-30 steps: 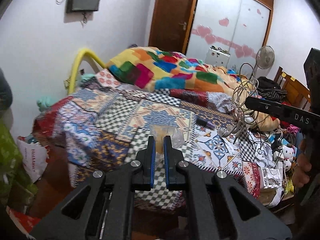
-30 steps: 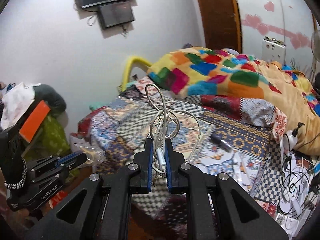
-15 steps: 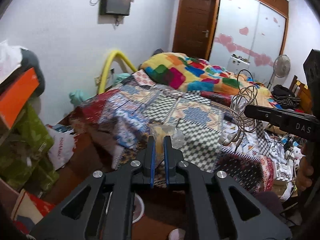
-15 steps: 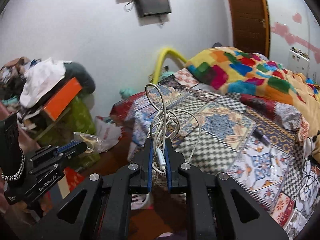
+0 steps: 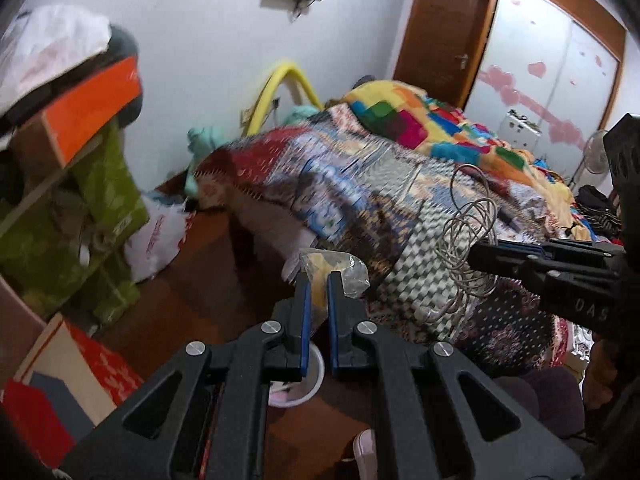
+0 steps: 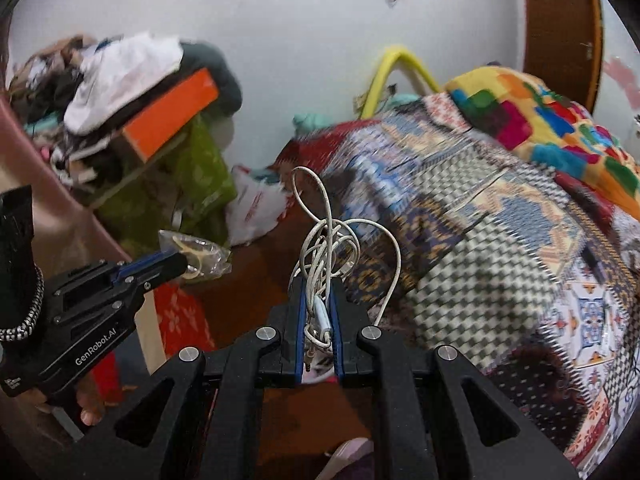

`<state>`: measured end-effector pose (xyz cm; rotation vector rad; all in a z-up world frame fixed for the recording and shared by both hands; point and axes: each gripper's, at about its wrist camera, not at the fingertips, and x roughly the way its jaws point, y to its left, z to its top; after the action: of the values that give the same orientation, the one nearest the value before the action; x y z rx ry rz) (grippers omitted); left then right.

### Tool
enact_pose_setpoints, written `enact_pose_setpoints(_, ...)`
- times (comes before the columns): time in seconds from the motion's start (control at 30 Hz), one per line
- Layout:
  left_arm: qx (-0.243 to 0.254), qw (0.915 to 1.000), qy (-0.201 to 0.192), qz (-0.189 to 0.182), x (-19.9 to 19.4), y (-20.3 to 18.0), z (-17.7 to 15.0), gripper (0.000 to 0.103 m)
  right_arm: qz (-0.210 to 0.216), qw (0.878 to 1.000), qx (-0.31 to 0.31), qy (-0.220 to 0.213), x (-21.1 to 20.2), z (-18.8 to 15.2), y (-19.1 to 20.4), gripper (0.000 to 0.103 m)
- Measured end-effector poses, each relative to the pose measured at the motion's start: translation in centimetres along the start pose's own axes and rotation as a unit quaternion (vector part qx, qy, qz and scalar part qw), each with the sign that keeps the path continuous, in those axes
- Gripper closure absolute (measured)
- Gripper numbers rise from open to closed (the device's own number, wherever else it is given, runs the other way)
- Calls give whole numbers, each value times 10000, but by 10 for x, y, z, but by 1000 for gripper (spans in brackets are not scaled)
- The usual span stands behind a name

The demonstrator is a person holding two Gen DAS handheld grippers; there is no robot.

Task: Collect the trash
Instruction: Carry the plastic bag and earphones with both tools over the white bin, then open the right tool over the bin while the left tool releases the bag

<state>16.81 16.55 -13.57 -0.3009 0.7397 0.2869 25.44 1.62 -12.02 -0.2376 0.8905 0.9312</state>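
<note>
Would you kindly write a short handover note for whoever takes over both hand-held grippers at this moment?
Left hand-held gripper: shut on a crumpled clear plastic bag with something yellow inside.
Right hand-held gripper: shut on a tangled white cable.
Both items are held in the air beside the patterned bed, above the brown floor.
A white round container sits on the floor below the left gripper; it may be the bin.
Done: both items picked up.
Left: drop them, probably there, then check for further trash.

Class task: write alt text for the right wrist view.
The right gripper is shut on a tangled white cable above a brown floor. At left, the left gripper holds a clear plastic wrapper; a patterned bed fills the right.
</note>
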Motion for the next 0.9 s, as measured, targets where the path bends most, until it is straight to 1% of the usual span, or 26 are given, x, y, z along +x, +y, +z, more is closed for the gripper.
enact_pose_setpoints(0.1, -131, 9995, 276, 112, 15, 19, -15, 97, 29, 9995, -133, 272, 24, -5, 14, 93)
enact_pose_setpoints(0.27, -293, 9966, 732, 256, 41, 37, -40, 97, 132, 9965, -264, 780, 67, -14, 30, 93)
enact_pose_setpoints(0.43, -556, 9899, 1263, 318, 74, 59, -65, 97, 270, 9906, -273, 1315, 111, -21, 36, 93)
enact_pose_setpoints(0.53, -741, 9852, 1511, 327, 90, 68, -75, 97, 253, 9869, -352, 1557, 133, -23, 38, 92)
enact_pose_setpoints(0.57, -769, 9843, 1556, 330, 93, 69, -76, 97, 321, 9856, -363, 1622, 139, -23, 38, 92)
enact_pose_setpoints(0.67, -826, 9812, 1700, 375, 106, 72, -79, 97, 511, 9821, -334, 1780, 152, -20, 36, 87)
enact_pose_setpoints(0.73, -857, 9796, 1776, 375, 115, 73, -80, 97, 494, 9816, -316, 1819, 156, -18, 34, 73)
enact_pose_setpoints(0.77, -867, 9791, 1803, 364, 119, 73, -80, 97, 435, 9822, -328, 1797, 157, -16, 34, 71)
enact_pose_setpoints(0.9, -812, 9778, 1905, 327, 134, 67, -75, 97, 271, 9842, -338, 1714, 154, -10, 26, 71)
